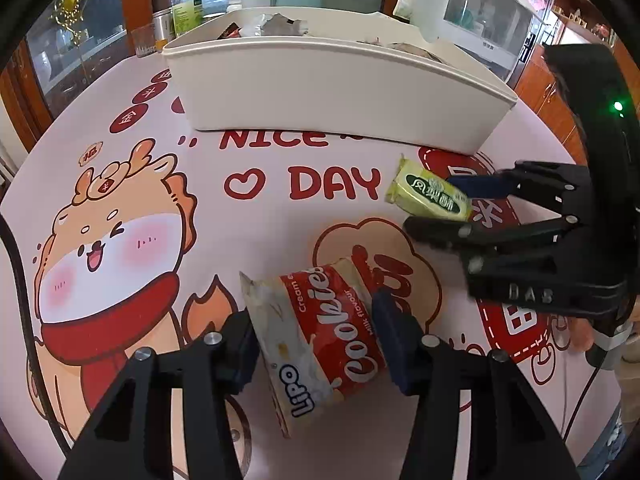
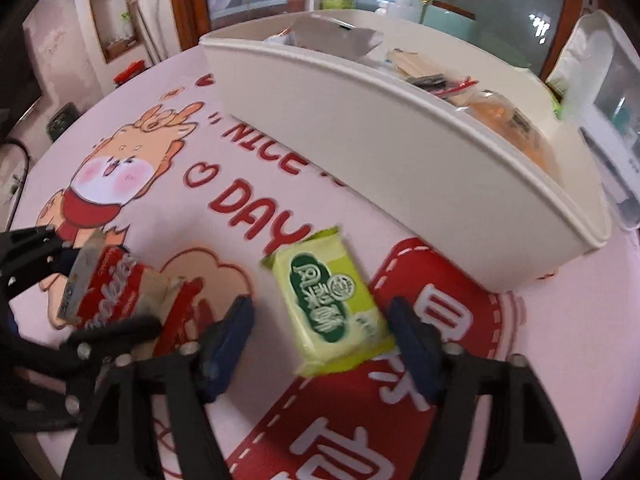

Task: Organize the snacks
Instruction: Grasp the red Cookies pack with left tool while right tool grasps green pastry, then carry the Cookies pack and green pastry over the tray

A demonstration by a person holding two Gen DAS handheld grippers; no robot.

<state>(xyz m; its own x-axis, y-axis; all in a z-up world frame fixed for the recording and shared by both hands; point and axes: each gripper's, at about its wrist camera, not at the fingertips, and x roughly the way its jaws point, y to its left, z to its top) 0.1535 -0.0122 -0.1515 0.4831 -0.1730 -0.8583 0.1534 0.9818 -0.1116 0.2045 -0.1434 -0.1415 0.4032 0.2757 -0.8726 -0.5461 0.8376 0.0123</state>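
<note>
White bin (image 1: 320,92) walls off tabletop (image 1: 248,232) beyond snacks.

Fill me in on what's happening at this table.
A person is tidying snacks with a handheld claw in each hand. The left claw straddles a red-and-white Lipo cookies packet lying on the printed tablecloth, its pads right at the packet's sides. The right claw straddles a green snack packet, with a gap still visible at one pad. Both packets are still on the table. The white bin behind them already holds other snacks.
</note>
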